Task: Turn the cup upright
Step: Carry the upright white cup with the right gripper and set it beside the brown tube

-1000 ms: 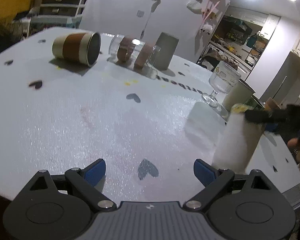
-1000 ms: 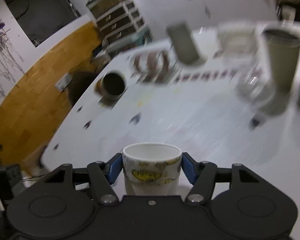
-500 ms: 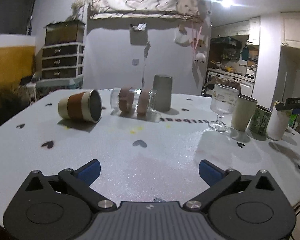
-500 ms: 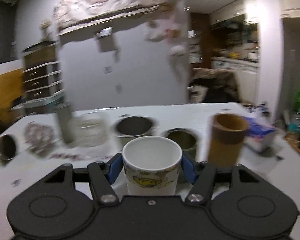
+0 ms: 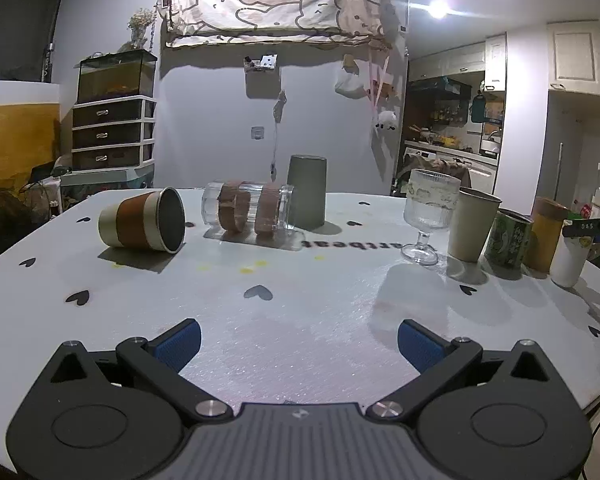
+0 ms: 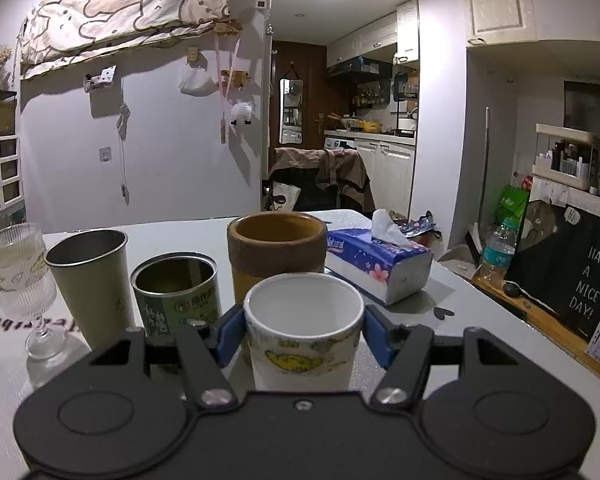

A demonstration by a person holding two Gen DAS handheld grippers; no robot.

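Right wrist view: right gripper [image 6: 304,330] clamped on white cup [image 6: 303,330], upright, mouth open, yellow print on side; base hidden behind gripper body. Behind it: green tin [image 6: 178,290], brown mug [image 6: 276,252], tissue box [image 6: 374,266].
Left wrist view: left gripper [image 5: 298,342] spread wide, empty, over table [image 5: 300,320]; far right, same cup [image 5: 568,260] standing on table, partly cut off. Only here: banded cup [image 5: 142,224] and glass jar [image 5: 246,214] lying sideways.

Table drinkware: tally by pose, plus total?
Upright: 5, namely goblet, steel cup, green tin, brown cup, white cup.
On side: 2, namely banded cup, glass jar.
Upside down: 1, grey cup.
Total: 8.
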